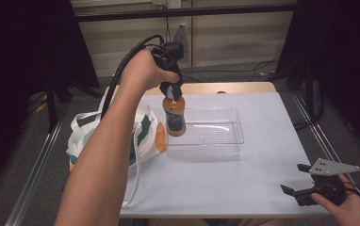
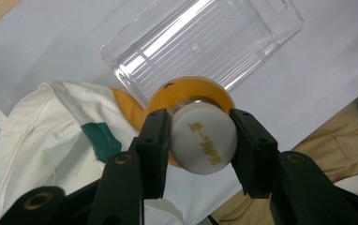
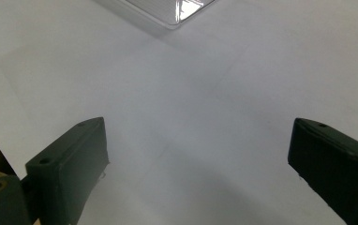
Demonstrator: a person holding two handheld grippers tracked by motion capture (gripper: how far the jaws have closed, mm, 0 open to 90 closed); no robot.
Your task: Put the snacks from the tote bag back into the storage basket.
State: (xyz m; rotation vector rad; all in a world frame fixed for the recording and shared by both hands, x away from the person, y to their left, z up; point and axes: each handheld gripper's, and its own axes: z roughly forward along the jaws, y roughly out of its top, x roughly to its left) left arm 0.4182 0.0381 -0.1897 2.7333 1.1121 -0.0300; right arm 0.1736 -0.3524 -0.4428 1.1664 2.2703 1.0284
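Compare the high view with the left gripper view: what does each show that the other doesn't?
Only the high view: the right gripper with jaws open, low over the table's near right corner, plus the bottle's dark label. Only the left gripper view: yellow print on the bottle's white cap, and both jaws pressed against that cap. Both share the orange bottle, the clear tray and the white cloth bag beside it.

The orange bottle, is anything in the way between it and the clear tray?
Nothing visible is. The orange drink bottle with a white cap, held by the left gripper, hangs at the near-left corner of the clear plastic tray, which looks empty.
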